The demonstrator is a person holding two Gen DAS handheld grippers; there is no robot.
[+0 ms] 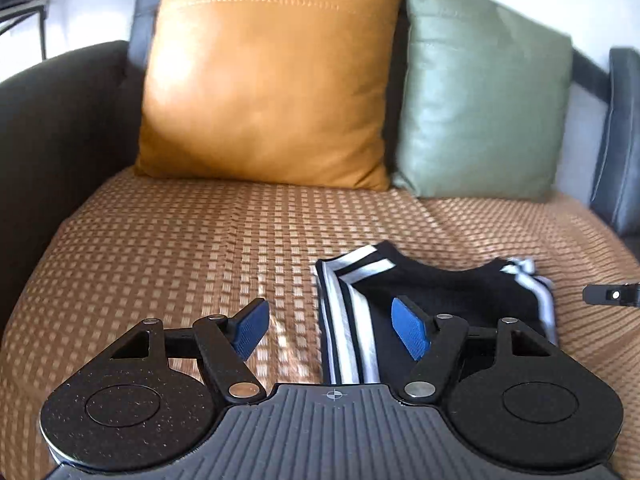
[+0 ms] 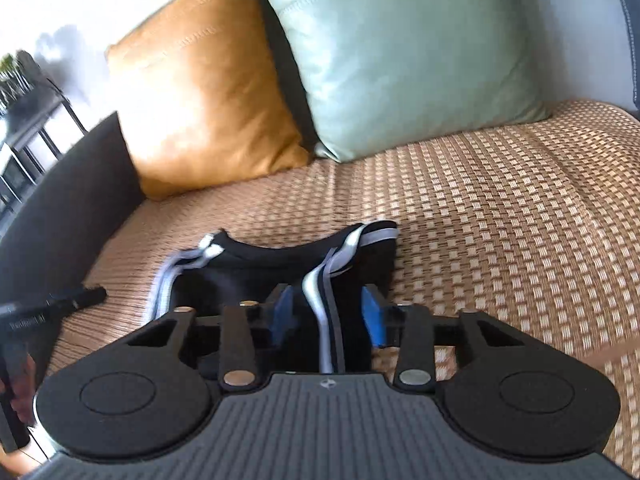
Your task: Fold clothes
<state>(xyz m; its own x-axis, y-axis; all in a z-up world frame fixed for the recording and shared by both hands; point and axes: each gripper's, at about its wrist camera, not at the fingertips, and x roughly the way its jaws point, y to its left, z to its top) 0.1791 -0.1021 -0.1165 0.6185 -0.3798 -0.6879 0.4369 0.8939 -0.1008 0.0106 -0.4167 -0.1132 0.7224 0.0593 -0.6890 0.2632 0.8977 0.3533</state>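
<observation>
Woven tan checked fabric (image 1: 160, 248) is covering a dark sofa (image 1: 60, 120), where an orange cushion (image 1: 268, 76) and a green cushion (image 1: 484, 96) are leaning side by side against the backrest. Lying folded on the seat is a black garment with white stripes (image 1: 440, 300). The left gripper (image 1: 332, 330) is hovering with jaws spread over the garment's striped left edge, while the right gripper (image 2: 330, 314) is straddling a striped fold (image 2: 320, 300), its blue pads (image 2: 374, 316) apart.
</observation>
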